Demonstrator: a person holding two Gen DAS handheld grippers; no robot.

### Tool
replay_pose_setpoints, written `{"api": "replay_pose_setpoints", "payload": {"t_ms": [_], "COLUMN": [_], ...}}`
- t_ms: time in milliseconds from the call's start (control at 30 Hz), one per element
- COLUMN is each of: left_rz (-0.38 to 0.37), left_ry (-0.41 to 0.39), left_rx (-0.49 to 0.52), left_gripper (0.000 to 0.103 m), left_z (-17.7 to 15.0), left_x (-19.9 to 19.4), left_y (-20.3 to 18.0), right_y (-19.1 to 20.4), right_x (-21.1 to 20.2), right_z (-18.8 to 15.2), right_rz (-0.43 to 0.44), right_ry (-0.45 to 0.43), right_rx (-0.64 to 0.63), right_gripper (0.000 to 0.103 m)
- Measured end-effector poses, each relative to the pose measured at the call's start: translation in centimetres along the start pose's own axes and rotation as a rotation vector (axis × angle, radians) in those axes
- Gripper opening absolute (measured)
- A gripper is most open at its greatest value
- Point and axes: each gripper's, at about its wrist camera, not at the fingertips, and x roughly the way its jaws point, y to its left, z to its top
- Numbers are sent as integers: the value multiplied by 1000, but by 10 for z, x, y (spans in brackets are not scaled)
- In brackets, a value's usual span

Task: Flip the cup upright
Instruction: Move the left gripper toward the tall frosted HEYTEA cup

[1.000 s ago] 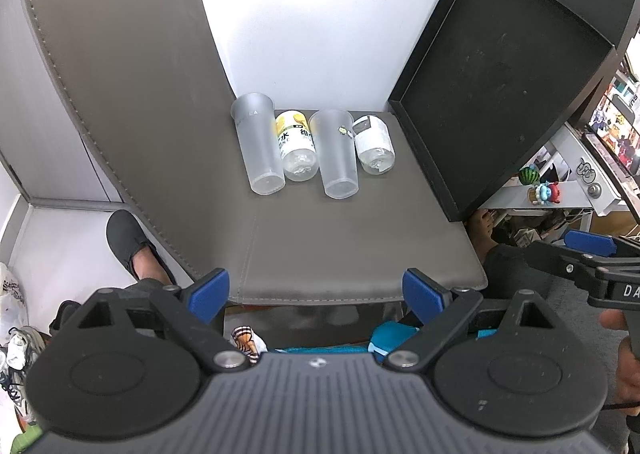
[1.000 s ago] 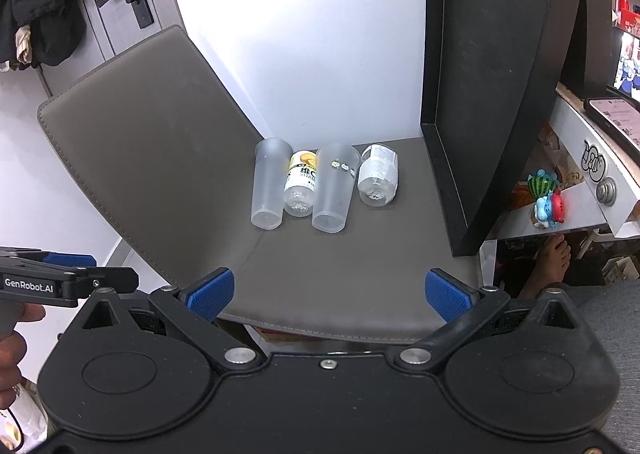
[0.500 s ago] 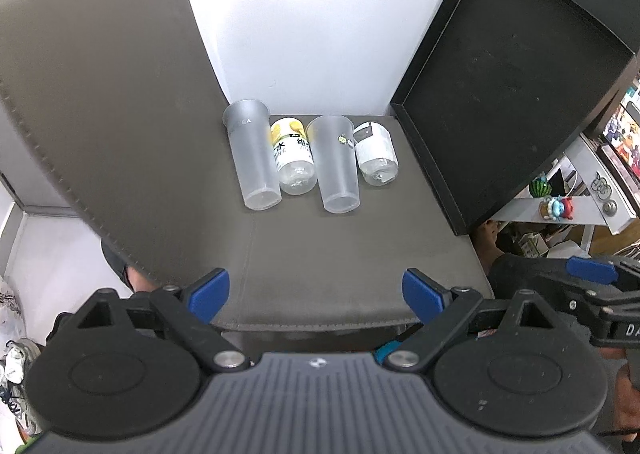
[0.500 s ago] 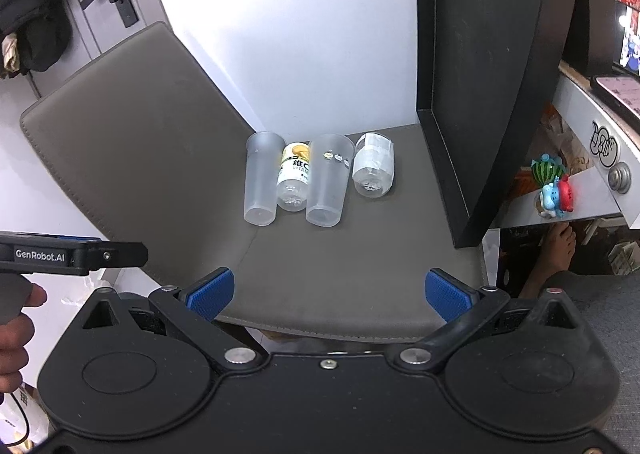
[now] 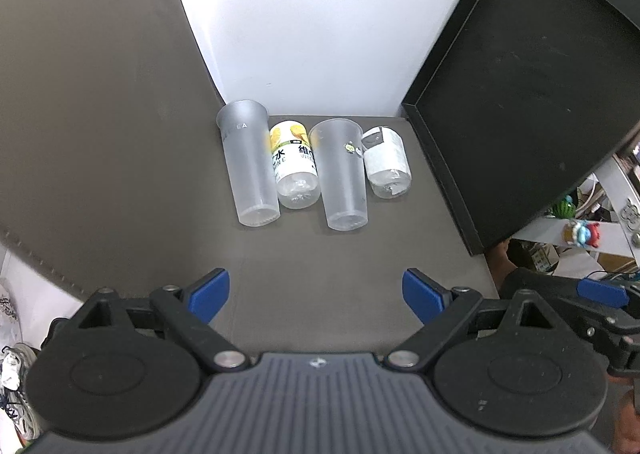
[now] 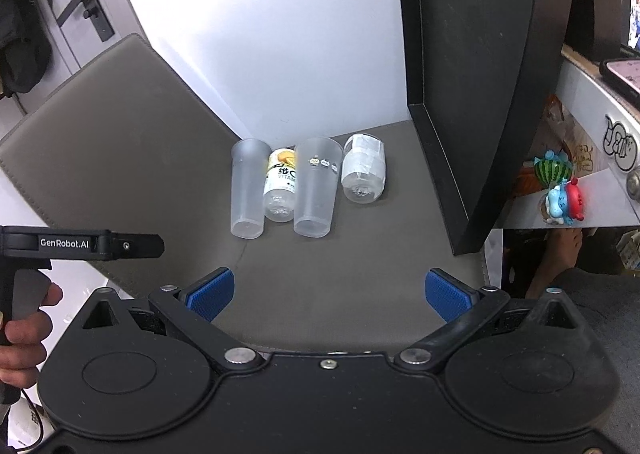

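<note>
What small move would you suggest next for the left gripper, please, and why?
Probably ease the left gripper forward toward the left frosted cup. Its jaws are open and empty, short of the row, and that cup lies on its side on the grey mat, base nearest the camera, touching the yellow-label bottle.

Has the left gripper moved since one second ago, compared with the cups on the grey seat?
Yes. The left gripper has advanced toward the cups: the frosted cup now looks nearer and the grey seat fills more view.
</note>
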Motion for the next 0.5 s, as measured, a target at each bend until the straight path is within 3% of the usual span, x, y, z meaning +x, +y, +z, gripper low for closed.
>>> {"api": "replay_pose_setpoints", "payload": {"t_ms": [500], "left_rz": [40], "left_ry": [19], "left_rx": [-14], "left_gripper": [92], "left_z": [45], "left_x": [54], "left_y": [4], "right_y": [-15], "right_x": [35], "right_z": [17], "right_rz": [3], "right_ry": [18], "right_rx": [35], "right_gripper": [103]}}
